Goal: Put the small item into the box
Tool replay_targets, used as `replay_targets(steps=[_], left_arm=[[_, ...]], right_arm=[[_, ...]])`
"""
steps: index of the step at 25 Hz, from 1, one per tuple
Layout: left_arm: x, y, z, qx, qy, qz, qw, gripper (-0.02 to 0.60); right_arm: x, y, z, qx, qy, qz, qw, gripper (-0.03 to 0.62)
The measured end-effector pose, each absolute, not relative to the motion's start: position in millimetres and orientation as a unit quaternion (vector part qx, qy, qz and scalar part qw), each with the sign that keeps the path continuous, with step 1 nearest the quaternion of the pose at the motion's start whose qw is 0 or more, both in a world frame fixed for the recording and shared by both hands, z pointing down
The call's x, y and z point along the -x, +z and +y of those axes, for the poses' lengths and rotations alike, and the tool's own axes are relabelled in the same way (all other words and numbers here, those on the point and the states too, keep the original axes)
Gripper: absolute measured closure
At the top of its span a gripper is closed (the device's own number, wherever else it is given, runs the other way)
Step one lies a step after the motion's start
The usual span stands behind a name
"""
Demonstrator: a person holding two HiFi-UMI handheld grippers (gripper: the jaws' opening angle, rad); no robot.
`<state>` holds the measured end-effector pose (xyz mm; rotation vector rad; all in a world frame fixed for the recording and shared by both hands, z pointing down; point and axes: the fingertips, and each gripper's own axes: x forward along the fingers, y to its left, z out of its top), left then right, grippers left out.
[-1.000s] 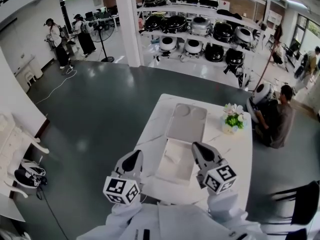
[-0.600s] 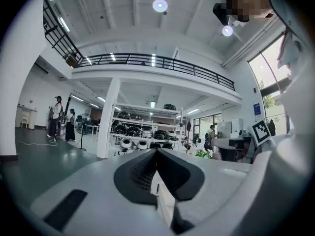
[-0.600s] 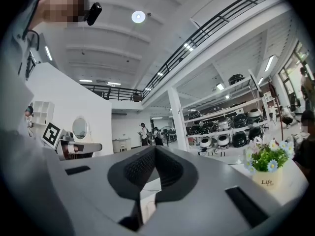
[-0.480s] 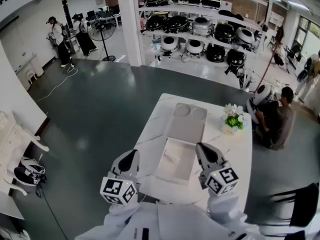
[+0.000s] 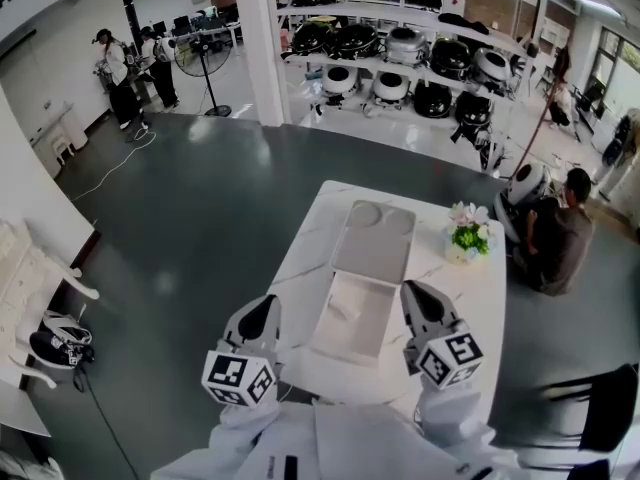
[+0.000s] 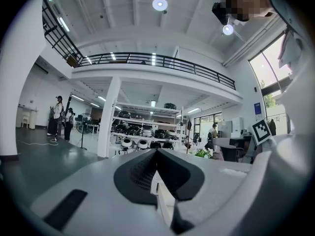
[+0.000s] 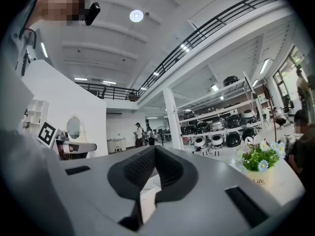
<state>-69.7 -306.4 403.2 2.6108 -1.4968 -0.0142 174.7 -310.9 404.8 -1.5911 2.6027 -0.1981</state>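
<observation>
An open white box [image 5: 352, 330] lies lengthwise in the middle of the white table [image 5: 300, 268]. Its grey lid [image 5: 372, 246] is folded back on the far side. A faint small pale shape [image 5: 344, 312] shows inside the box's near half; what it is cannot be told. My left gripper [image 5: 266, 306] hovers at the box's near left corner, jaws together with nothing between them [image 6: 156, 152]. At the near right side of the box my right gripper [image 5: 414, 292] is also shut and empty [image 7: 155, 149]. Both point away from me across the room.
A small pot of flowers [image 5: 467, 238] stands at the table's far right, also seen in the right gripper view [image 7: 258, 157]. A person [image 5: 557, 240] sits on the floor beyond the table's right side. A dark chair [image 5: 600, 408] is at the near right. Shelves of appliances [image 5: 400, 63] fill the back.
Both grippers have drifted slightly nearer to me and a little apart, the right one rightwards. Both stayed shut. The box has not moved.
</observation>
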Motion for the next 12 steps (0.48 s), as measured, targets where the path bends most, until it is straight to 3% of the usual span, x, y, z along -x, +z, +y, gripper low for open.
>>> replay_targets(steps=[12], left_arm=[[68.1, 408.8, -311.0, -0.864, -0.005, -0.499, 0.069, 0.583]], right_arm=[[-178.7, 408.8, -314.7, 0.522, -0.068, 0.849, 0.043, 0.602]])
